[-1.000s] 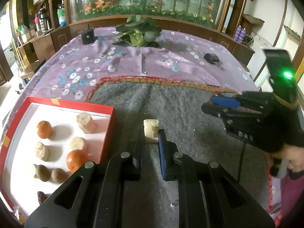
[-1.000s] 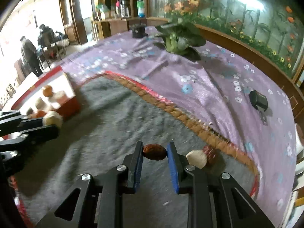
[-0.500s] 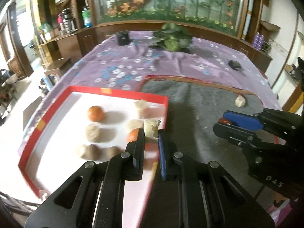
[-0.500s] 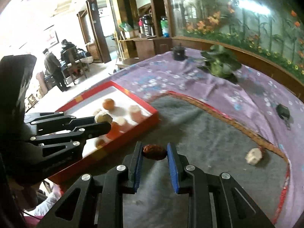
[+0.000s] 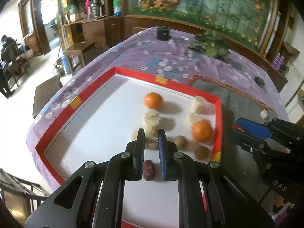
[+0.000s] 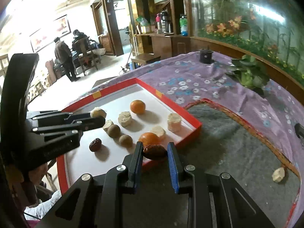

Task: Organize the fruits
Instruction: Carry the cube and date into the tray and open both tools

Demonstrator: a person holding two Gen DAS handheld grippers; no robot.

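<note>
Over the red-rimmed tray (image 5: 167, 79), the left gripper (image 5: 151, 133) pinched a pale chunk (image 5: 151, 125), while the right gripper (image 6: 154, 148) clamped a dark red date (image 6: 154, 151).

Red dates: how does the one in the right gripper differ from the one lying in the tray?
The held red date is clamped between the right gripper fingers, up off the surface; the loose red date rests on the tray floor, touching nothing else. The held one sits at the tray's near edge, lengthwise across the jaws; the loose one lies well inside. Both are dark red-brown and wrinkled.
</note>
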